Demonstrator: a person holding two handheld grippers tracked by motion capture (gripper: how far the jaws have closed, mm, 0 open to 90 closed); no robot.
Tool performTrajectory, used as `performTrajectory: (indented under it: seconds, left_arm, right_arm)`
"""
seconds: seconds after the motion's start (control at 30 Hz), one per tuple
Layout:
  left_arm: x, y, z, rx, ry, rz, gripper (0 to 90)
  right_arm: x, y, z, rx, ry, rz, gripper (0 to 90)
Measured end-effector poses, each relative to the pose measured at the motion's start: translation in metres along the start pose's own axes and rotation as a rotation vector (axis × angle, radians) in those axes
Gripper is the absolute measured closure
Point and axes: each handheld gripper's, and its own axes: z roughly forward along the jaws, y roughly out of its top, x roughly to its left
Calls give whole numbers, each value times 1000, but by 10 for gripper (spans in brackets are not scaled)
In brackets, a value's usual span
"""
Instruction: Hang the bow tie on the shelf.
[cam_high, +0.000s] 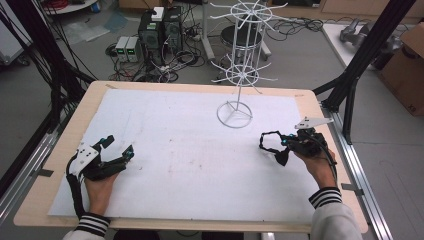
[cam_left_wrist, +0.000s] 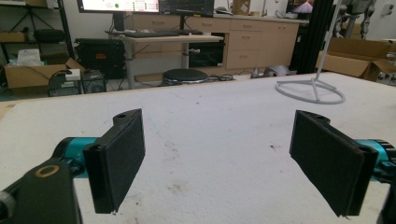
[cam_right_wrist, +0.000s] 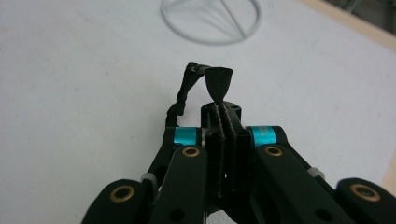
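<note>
My right gripper (cam_high: 285, 146) is at the right of the white mat (cam_high: 190, 170), shut on a thin black looped item (cam_high: 268, 140). In the right gripper view a wedge-shaped end of that item (cam_right_wrist: 218, 80) sticks out past the closed jaws of the gripper (cam_right_wrist: 224, 122), and a thin black strand curls off to the left. What the item is I cannot tell. My left gripper (cam_high: 118, 147) rests at the left of the mat, open, with nothing between its pads (cam_left_wrist: 119, 158). A white wire display rack (cam_high: 236, 113) stands at the back of the mat, beyond the right gripper.
The rack's ring base (cam_left_wrist: 310, 91) lies ahead and to the right of the left gripper, and its ring base (cam_right_wrist: 210, 18) also lies just beyond the right gripper. The wooden table edge (cam_high: 320, 107) borders the mat. Black frame posts (cam_high: 367, 50) stand off the right side.
</note>
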Motion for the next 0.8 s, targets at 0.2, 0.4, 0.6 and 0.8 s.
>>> performTrajectory:
  seconds: [0.2, 0.4, 0.6, 0.8]
  left_arm:
    - [0, 0, 0, 0, -1, -3, 184]
    - [0, 0, 0, 0, -1, -3, 184]
    - [0, 0, 0, 0, -1, -2, 184]
    - [0, 0, 0, 0, 0, -3, 186]
  right_arm:
    - [3, 4, -7, -148, 48, 4, 880]
    - [6, 8, -15, -340, 104, 6, 880]
    - [8, 14, -22, -459, 113, 26, 880]
    - [12, 21, -22, -472, 116, 7, 880]
